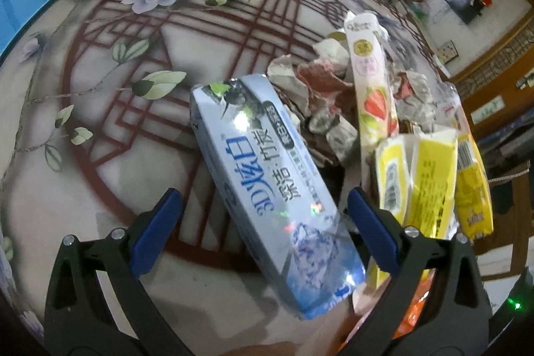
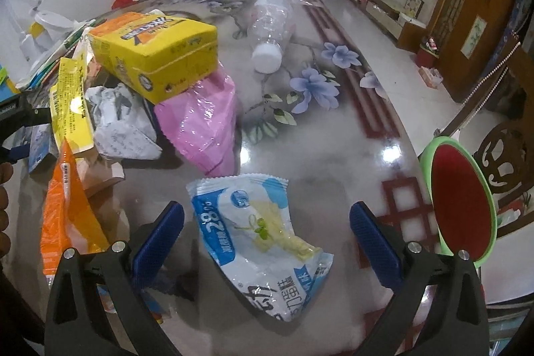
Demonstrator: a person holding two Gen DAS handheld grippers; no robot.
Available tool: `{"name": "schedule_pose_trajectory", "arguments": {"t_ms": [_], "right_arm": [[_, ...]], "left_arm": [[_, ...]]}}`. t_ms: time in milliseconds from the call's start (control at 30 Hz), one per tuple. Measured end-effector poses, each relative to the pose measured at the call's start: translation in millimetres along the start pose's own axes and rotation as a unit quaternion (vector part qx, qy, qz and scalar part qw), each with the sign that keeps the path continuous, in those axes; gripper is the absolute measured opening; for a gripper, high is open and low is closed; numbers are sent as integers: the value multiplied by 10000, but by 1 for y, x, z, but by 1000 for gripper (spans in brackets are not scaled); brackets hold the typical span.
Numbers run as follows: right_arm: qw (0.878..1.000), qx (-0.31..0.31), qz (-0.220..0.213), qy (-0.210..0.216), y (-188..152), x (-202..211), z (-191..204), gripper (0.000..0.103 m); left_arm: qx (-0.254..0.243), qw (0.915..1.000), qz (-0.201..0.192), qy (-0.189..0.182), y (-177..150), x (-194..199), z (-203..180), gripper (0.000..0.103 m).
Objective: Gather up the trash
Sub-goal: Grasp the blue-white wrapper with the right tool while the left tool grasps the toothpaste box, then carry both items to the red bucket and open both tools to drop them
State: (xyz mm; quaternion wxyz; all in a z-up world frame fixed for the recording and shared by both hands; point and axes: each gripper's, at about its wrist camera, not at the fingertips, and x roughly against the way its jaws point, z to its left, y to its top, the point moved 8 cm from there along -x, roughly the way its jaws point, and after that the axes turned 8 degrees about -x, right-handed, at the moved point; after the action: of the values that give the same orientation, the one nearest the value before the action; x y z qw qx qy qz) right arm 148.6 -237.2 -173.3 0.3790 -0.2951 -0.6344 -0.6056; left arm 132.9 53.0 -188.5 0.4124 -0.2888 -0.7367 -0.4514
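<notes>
The near end of the blue toothpaste box [image 1: 267, 186] lies low in the left wrist view, and whether it touches the surface [image 1: 100, 122] there cannot be told. The orange wrapper [image 2: 66, 216] is partly hidden behind the right tongs' [image 2: 267, 239] left arm, and the red-and-green disc [image 2: 460, 206] probably continues behind their right arm. Print on the crumpled paper [image 2: 123, 122] is too small to read.
</notes>
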Motion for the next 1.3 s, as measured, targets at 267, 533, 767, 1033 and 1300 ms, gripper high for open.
{"name": "schedule_pose_trajectory", "arguments": {"t_ms": [267,533,767,1033,1300], "right_arm": [[9997,94,221,46,-6,-11,2,78],[9990,199,348,180,-7,-14,8,57],[9991,123,314,264,-10,-6,6,51],[9992,-104,46,396,-6,19,-2,46],[9969,-350,-303,630,7,49,-7,44]], "left_arm": [[-204,9981,-78,578,9,-7,0,82],[-691,9959,-51,589,6,-10,-2,78],[-791,9959,-85,438,-3,3,3,55],[-891,9933,-415,613,-7,43,8,51],[-1386,9848,-930,488,2,92,-23,51]]}}
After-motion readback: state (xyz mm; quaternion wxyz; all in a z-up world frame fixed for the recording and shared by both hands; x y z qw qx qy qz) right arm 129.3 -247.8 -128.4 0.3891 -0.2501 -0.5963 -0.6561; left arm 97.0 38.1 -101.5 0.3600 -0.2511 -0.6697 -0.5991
